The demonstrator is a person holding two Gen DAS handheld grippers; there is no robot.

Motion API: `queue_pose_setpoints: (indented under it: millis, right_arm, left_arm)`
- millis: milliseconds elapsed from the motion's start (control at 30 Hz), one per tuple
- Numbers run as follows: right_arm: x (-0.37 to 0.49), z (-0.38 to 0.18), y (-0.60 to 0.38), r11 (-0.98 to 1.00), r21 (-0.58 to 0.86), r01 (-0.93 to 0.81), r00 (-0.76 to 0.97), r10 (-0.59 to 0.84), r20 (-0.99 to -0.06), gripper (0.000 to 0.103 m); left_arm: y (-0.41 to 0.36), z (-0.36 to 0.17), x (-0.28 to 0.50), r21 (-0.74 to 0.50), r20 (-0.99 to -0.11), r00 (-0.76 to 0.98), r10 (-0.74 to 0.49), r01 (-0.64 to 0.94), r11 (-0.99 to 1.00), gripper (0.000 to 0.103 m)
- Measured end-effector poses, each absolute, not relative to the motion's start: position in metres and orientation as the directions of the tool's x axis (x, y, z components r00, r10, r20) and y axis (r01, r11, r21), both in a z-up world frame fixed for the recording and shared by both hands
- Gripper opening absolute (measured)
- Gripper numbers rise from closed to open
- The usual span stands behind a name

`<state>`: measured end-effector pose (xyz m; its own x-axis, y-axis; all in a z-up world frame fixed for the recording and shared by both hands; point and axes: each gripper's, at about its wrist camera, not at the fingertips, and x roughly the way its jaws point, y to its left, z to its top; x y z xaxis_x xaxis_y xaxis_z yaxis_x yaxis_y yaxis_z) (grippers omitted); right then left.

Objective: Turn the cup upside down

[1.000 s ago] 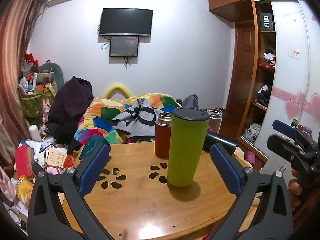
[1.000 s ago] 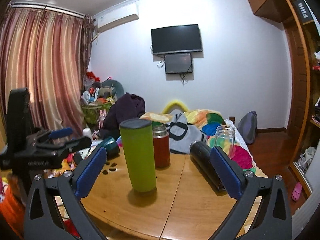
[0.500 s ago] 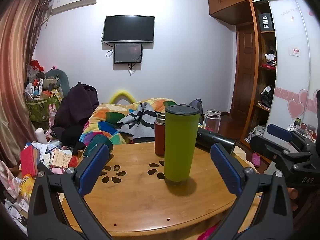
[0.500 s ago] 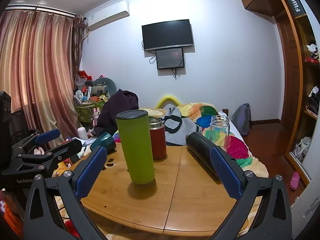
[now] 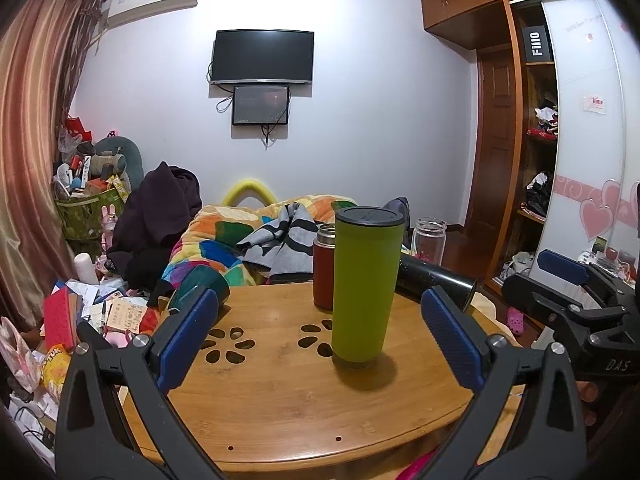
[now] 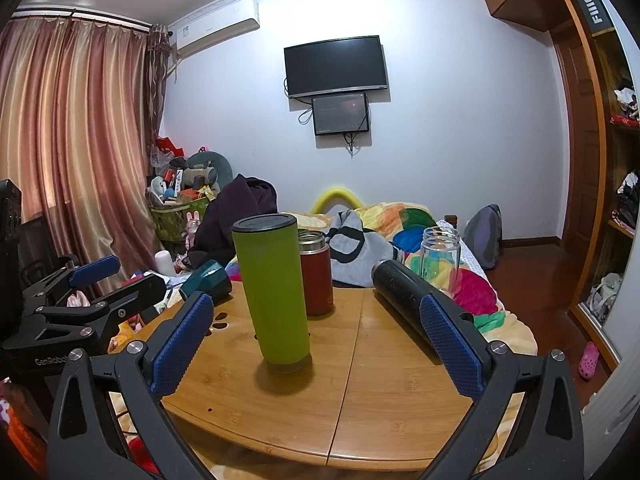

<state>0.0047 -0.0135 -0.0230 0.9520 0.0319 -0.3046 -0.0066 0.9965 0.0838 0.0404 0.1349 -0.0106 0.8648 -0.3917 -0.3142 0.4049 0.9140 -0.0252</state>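
Observation:
A tall green cup (image 5: 364,288) with a dark end on top stands on the round wooden table (image 5: 280,400); it also shows in the right wrist view (image 6: 276,292). My left gripper (image 5: 320,336) is open and empty, at the table's near edge, short of the cup. My right gripper (image 6: 316,344) is open and empty, also short of the cup. Each gripper shows at the edge of the other's view: the right gripper (image 5: 568,280) and the left gripper (image 6: 100,276).
Behind the green cup stand a red flask (image 6: 316,276) and a clear glass jar (image 6: 440,256). A black bottle (image 6: 404,292) lies on its side at the right. A teal cup (image 6: 208,280) lies at the table's far left. A cluttered bed lies behind.
Both grippers have drawn back and risen a little from the green cup, which now looks smaller. The cup has not moved. Both stay open.

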Motion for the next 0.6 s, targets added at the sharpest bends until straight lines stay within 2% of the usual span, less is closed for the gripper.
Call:
queue_pose_setpoints:
  millis: [600]
  right_arm:
    - [0.0028,-0.016,-0.0104,0.998,0.068,-0.01,0.958,0.029,-0.284,0.103]
  left_arm:
    - [0.1405,-0.0064,0.0375,-0.021,-0.286,0.882,-0.374,0.385,0.923,0.103]
